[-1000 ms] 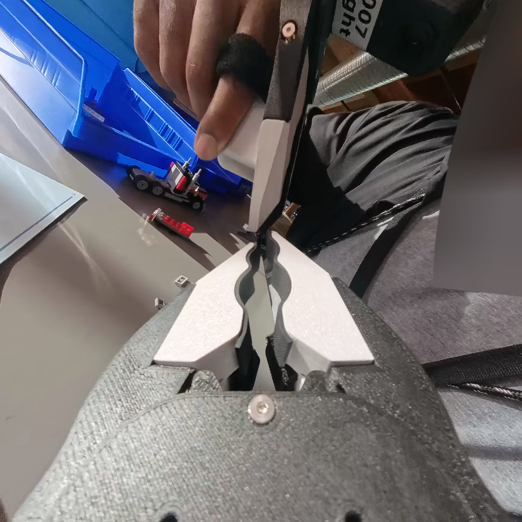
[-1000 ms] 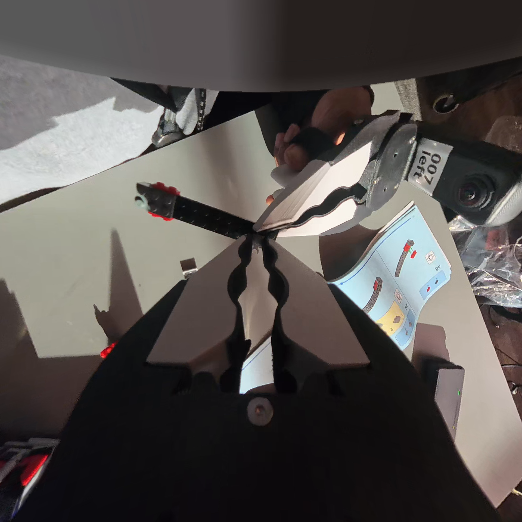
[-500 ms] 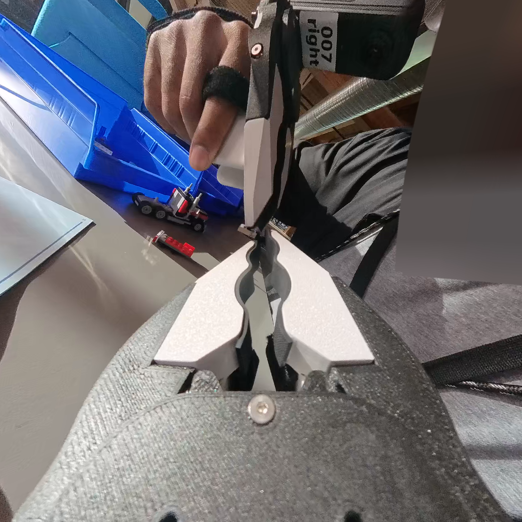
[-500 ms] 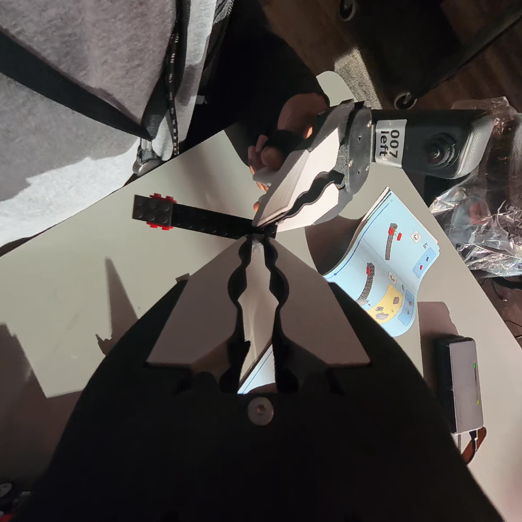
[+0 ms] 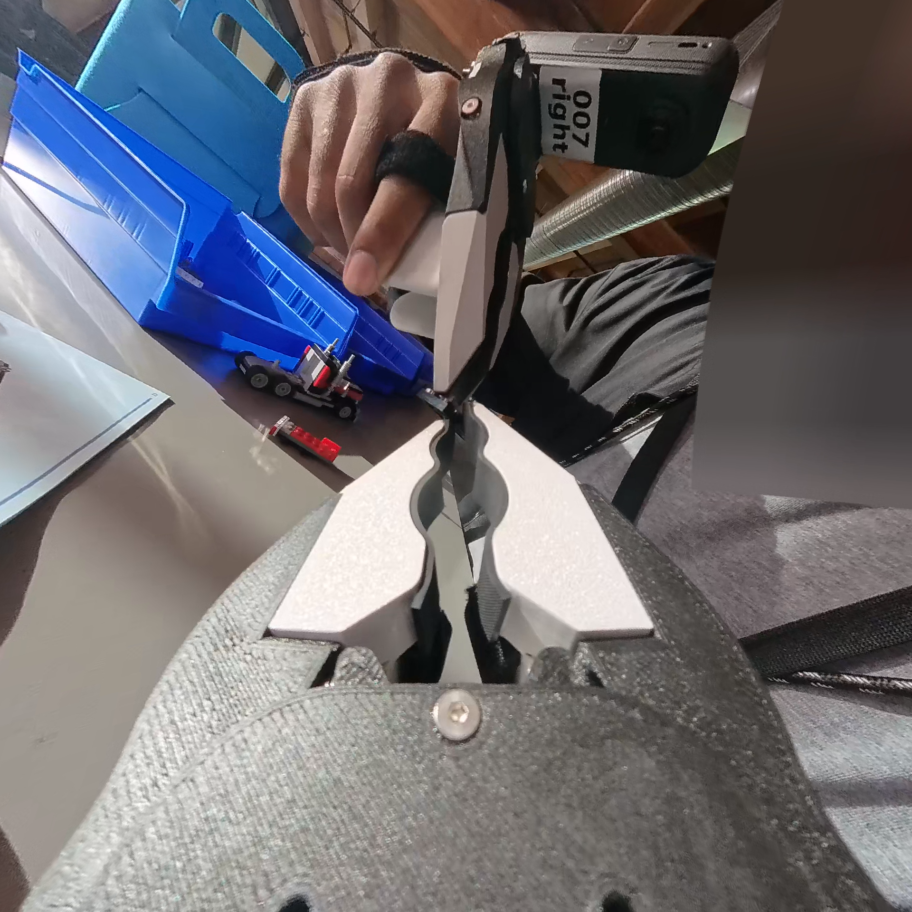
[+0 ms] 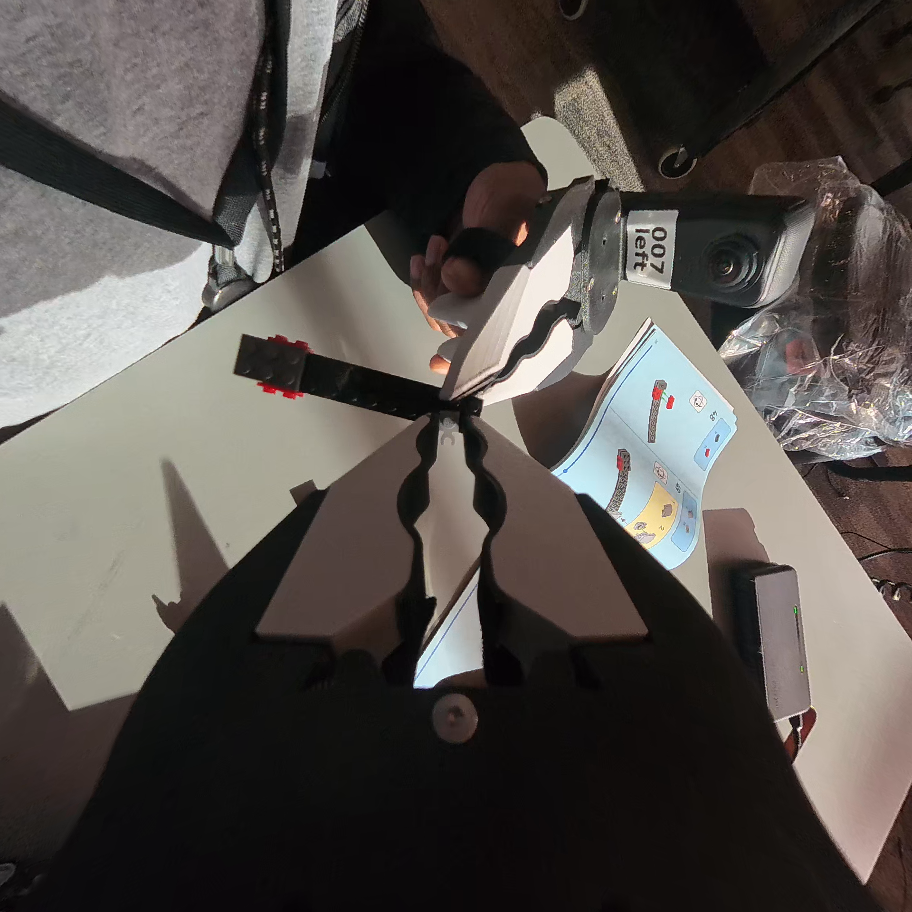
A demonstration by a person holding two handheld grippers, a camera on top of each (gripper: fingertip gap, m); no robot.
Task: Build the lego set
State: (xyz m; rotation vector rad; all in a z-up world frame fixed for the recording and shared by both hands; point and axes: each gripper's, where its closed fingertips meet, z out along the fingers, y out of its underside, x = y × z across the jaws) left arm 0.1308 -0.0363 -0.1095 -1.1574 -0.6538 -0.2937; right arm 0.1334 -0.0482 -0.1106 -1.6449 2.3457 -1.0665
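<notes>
here, left tongs (image 6: pixel 456 395) pinching black lego beam (image 6: pixel 365 382), right tongs (image 6: pixel 449 427) pinching grey piece (image 6: pixel 448 428)

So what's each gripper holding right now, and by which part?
The left gripper pinches the long black lego strip at its plain end. The right gripper grips a small grey piece against that same end.

Truck: the small black-and-red lego truck (image 5: pixel 306 379) stood just before the blue plastic bin (image 5: pixel 148 222).
Brick: the flat red lego piece (image 5: pixel 308 438) lay near the truck, nearer the camera.
Booklet: the pale-blue paper instruction booklet (image 5: pixel 54 409) lay left of the truck.
</notes>
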